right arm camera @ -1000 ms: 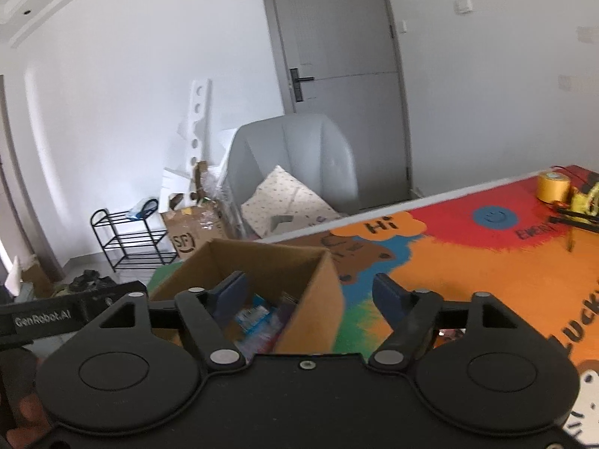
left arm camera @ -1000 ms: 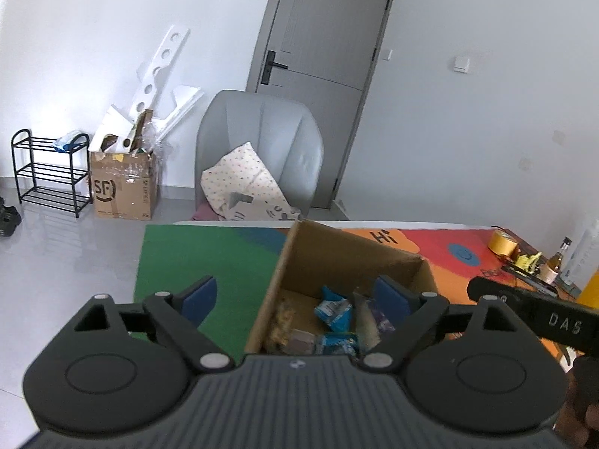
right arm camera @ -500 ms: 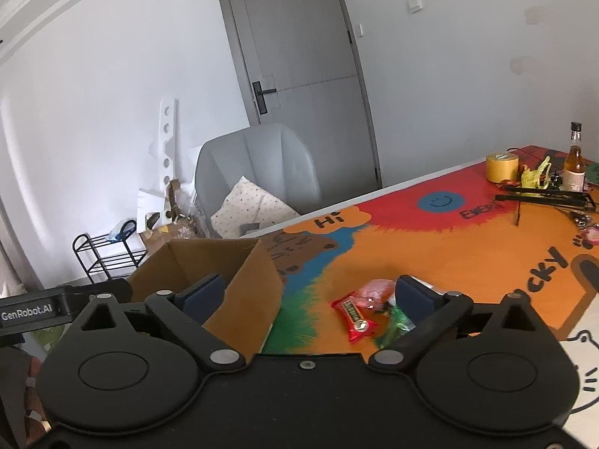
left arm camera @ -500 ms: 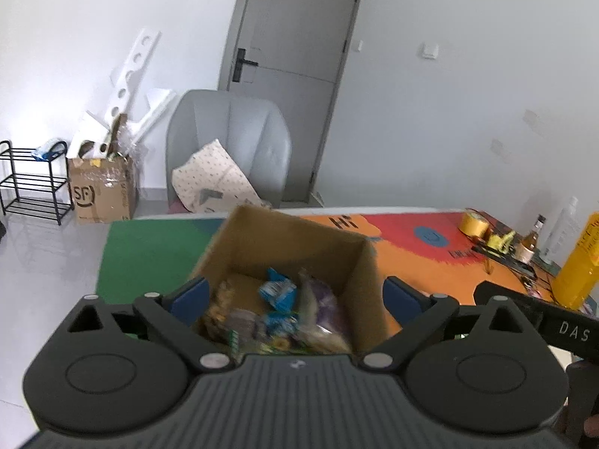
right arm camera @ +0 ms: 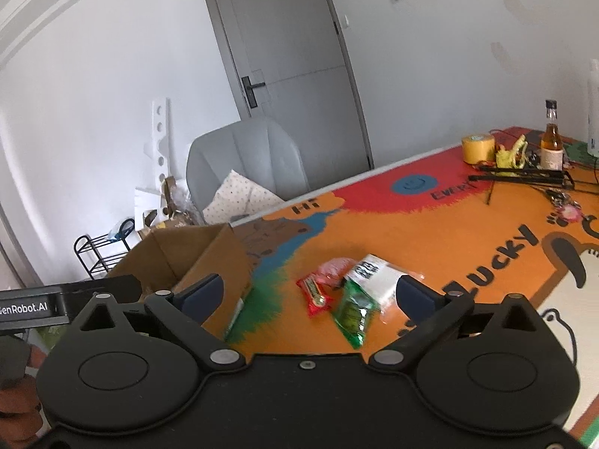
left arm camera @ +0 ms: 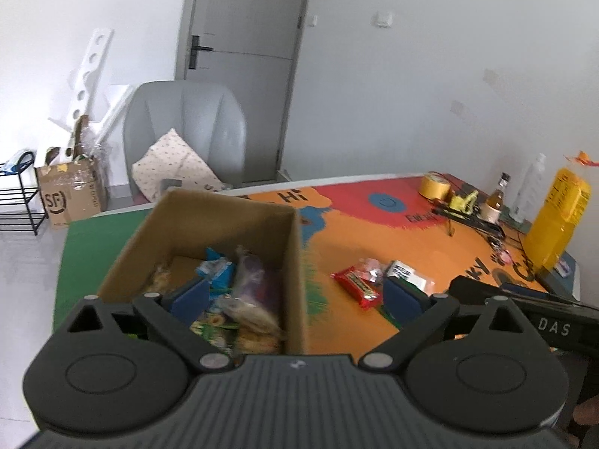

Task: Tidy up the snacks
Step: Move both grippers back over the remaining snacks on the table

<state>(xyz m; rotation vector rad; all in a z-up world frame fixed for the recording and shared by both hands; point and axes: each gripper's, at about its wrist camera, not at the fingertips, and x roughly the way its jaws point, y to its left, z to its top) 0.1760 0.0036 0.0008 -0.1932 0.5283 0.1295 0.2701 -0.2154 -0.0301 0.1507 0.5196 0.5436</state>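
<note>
Snack packets lay in two places relative to each tool. In the left wrist view, the left tool [left arm camera: 295, 295] stood with its fingers wide apart and nothing between the pads. Its left finger [left arm camera: 189, 295] hung over the inside of the open cardboard box [left arm camera: 295, 262], while its right finger [left arm camera: 402, 297] sat beyond the box's right wall, above the colourful worktop [left arm camera: 430, 247]. Inside the box, below and just ahead of the left finger, lay a heap of packets, among them a blue packet [left arm camera: 217, 267] and a purple packet [left arm camera: 254, 277]. Just ahead of the right finger, loose on the worktop, lay a red snack bar [left arm camera: 355, 286] and a white packet [left arm camera: 406, 273], neither touched by the tool.

In the right wrist view, the right tool [right arm camera: 310, 292] also stood with its fingers spread wide and gripped nothing. Between and ahead of its fingers, on the worktop, lay the red snack bar [right arm camera: 314, 293], a pink packet [right arm camera: 335, 269], a green packet [right arm camera: 352, 308] and the white packet [right arm camera: 378, 277], clustered close together, some overlapping. The cardboard box [right arm camera: 224, 258] stood just beyond the tool's left finger [right arm camera: 200, 293], its near wall beside the cluster but apart from it. The white packet reached close to the right finger [right arm camera: 415, 295]; whether they touched could not be told.
</note>
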